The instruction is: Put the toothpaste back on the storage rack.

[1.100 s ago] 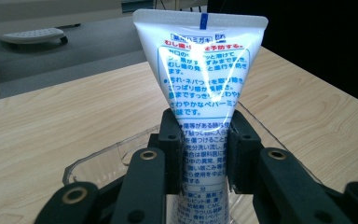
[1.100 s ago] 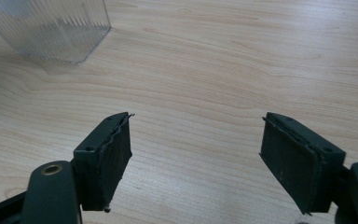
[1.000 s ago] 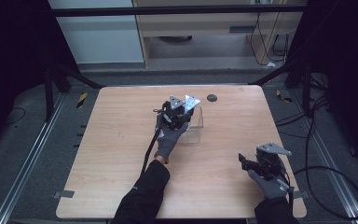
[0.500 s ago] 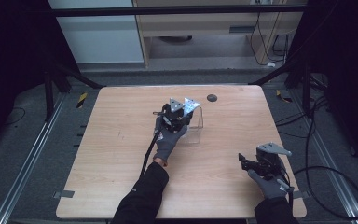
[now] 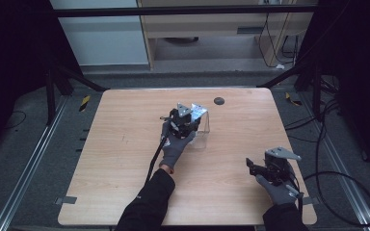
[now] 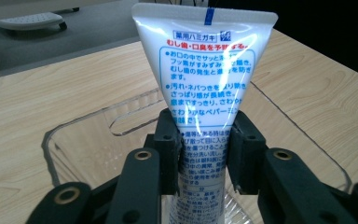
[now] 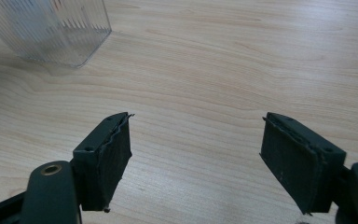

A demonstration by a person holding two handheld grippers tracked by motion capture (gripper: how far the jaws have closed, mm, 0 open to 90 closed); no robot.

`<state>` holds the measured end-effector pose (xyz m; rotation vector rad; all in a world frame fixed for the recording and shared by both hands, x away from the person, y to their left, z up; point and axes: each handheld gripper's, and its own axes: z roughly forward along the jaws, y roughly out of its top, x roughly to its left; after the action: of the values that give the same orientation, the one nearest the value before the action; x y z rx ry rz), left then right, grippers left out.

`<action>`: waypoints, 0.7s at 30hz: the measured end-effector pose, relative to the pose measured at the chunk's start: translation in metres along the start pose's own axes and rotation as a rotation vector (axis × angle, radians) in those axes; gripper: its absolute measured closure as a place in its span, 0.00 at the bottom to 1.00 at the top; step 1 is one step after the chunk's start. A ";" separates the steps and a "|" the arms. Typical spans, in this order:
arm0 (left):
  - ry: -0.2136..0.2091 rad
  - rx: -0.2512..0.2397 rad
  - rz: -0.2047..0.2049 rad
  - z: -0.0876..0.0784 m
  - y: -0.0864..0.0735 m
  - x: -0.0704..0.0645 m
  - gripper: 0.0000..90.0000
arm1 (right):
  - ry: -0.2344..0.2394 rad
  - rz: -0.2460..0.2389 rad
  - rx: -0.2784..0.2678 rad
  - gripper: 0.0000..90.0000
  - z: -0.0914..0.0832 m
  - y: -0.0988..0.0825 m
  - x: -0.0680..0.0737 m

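Note:
A white toothpaste tube [image 6: 205, 70] with blue and red print stands crimped end up, its lower part inside a clear plastic container [image 6: 74, 126]. My left gripper [image 6: 205, 149] is shut on the tube's middle, one pad against each side, and its jaws have just been opening a little. In the high view this gripper [image 5: 187, 121] and the tube [image 5: 199, 110] sit over the container [image 5: 203, 137] at the table's middle. My right gripper [image 5: 253, 168] rests low at the front right, open [image 7: 196, 154], nothing between its pads.
The light wooden table [image 5: 125, 144] has a small dark round disc [image 5: 218, 100] near its far edge. The container's ribbed corner [image 7: 51, 28] lies at the top left of the right gripper view. Black frame posts and cables surround the table.
The tube's top sits slightly lower over the container than a second ago. Both hands have kept their places.

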<state>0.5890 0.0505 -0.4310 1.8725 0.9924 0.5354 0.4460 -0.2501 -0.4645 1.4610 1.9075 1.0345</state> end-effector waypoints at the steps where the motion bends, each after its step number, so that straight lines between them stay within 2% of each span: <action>1: -0.002 0.004 -0.002 0.000 0.000 0.000 0.73 | 0.001 -0.001 -0.001 0.27 0.000 0.000 0.000; 4: -0.009 0.010 0.004 -0.001 0.000 -0.002 0.67 | 0.001 0.000 -0.002 0.27 0.000 0.000 0.000; 10: -0.013 -0.004 -0.016 -0.008 0.001 -0.001 0.62 | 0.001 0.000 -0.003 0.27 0.000 0.000 0.000; 13: -0.026 -0.029 -0.027 -0.019 0.004 0.002 0.56 | 0.000 0.002 -0.003 0.26 0.000 0.000 0.001; 18: -0.037 -0.062 -0.020 -0.041 0.006 0.006 0.52 | 0.002 0.008 -0.009 0.26 -0.001 0.001 0.001; 21: -0.064 -0.075 -0.012 -0.055 0.008 0.007 0.51 | 0.002 0.006 -0.014 0.26 -0.001 0.001 0.001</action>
<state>0.5577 0.0834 -0.3978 1.8053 0.9286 0.4962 0.4456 -0.2491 -0.4631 1.4596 1.8942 1.0503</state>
